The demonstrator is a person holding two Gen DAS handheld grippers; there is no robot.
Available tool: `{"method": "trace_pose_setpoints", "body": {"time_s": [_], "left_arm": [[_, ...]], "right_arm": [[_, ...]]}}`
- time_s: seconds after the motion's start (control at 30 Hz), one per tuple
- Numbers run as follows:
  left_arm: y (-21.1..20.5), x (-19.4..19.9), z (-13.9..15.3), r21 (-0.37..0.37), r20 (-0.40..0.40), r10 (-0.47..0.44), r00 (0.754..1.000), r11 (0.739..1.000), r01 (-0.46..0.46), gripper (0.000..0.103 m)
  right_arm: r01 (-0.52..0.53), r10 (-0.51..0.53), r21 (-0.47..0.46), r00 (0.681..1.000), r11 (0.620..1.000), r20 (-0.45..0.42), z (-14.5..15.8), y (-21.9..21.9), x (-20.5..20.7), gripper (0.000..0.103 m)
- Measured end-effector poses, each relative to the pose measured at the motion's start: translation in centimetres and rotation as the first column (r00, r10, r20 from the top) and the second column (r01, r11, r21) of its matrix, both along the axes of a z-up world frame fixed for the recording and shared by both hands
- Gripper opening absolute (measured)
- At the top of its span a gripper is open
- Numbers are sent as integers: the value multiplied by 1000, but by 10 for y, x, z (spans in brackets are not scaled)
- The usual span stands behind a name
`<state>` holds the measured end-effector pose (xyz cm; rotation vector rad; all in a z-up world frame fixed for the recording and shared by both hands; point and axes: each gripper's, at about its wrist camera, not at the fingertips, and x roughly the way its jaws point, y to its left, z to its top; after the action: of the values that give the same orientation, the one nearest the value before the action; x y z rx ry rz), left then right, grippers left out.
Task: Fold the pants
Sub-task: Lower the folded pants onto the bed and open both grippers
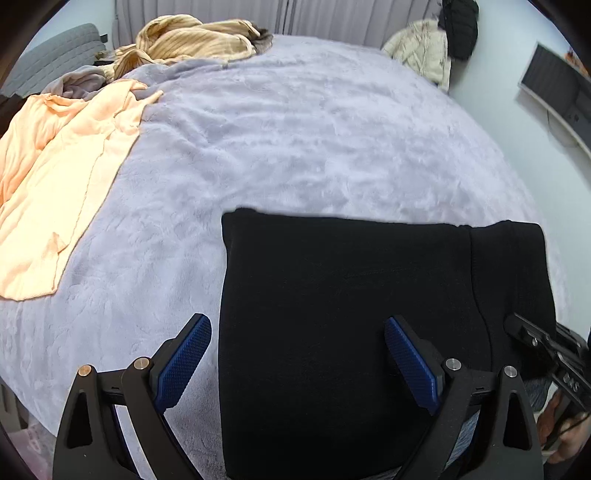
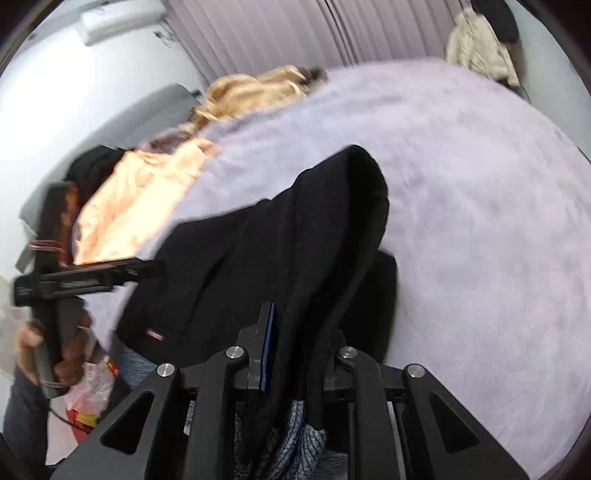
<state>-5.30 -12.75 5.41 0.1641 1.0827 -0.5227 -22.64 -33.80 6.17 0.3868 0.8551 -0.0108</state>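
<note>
Peach garment (image 1: 55, 177) and tan knit (image 1: 192, 37) on lavender blanket (image 1: 295, 129).

I see a bed (image 1: 295, 122) under a pale lavender plush blanket (image 1: 207, 229). Behind the bed hang grey pleated curtains (image 1: 280, 16); right of it, a pale wall (image 1: 491, 107) carries a dark monitor (image 1: 554, 85).

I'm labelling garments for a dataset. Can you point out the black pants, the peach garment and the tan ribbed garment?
black pants (image 1: 332, 314): left wrist view, middle of the flat folded panel.
peach garment (image 1: 55, 177): left wrist view, centre of the spread cloth.
tan ribbed garment (image 1: 192, 40): left wrist view, top of the crumpled heap.
</note>
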Motion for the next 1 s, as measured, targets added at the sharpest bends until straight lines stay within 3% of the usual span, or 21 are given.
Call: {"method": "trace_pose_setpoints", "body": {"time_s": [0.07, 0.13, 0.17, 0.2, 0.3, 0.33, 0.37, 0.4, 0.47, 0.57, 0.63, 0.7, 0.87, 1.0], "left_arm": [[0, -2, -13, 13, 2, -4, 1000, 1000, 4, 103], [6, -2, -17, -34, 1, 12, 1000, 999, -12, 103], [8, 1, -16, -49, -17, 15, 1000, 999, -16, 103], [10, 3, -14, -57, -30, 20, 999, 998, -22, 103], [16, 11, 2, -86, 12, 70, 997, 994, -68, 103], [17, 15, 6, -95, 13, 82, 997, 992, -80, 103], [16, 20, 9, -98, 5, 92, 996, 991, -91, 103], [11, 26, 12, -93, -9, 99, 995, 991, -99, 103], [-1, 34, 14, -73, -24, 96, 995, 993, -97, 103], [-27, 42, 15, -13, -14, 90, 996, 996, -90, 103], [-37, 46, 9, 34, -9, 88, 996, 996, -88, 103], [-41, 51, 1, 70, -11, 95, 995, 993, -94, 103], [-33, 68, -33, -8, -139, 136, 981, 990, -139, 103], [-31, 65, -39, -26, -106, 144, 984, 989, -148, 103]], "right_arm": [[54, -57, 124, 998, 991, 22, -14, -21, -4, 25], [76, -84, 262, 996, 962, 17, -20, -37, -5, 30], [85, -92, 283, 996, 955, 12, -18, -41, -7, 35], [99, -106, 266, 994, 959, 12, -11, -41, -9, 38], [157, -162, 56, 981, 986, 105, 34, -28, -21, 48], [171, -167, -12, 975, 985, 146, 51, -21, -23, 65], [177, -165, -60, 971, 982, 175, 62, -14, -22, 94], [176, -150, -117, 968, 977, 201, 72, -4, -16, 103], [124, -82, -214, 978, 969, 194, 83, 19, 8, 103], [15, 10, -262, 996, 965, 91, 75, 43, 52, 103], [-10, 10, -292, 1000, 956, 0, 59, 48, 79, 103], [0, -12, -317, 999, 949, -35, 44, 45, 94, 103], [36, -78, -246, 983, 969, -164, -4, 15, 108, 103], [51, -93, -239, 981, 970, -169, -14, 9, 110, 103]]}}
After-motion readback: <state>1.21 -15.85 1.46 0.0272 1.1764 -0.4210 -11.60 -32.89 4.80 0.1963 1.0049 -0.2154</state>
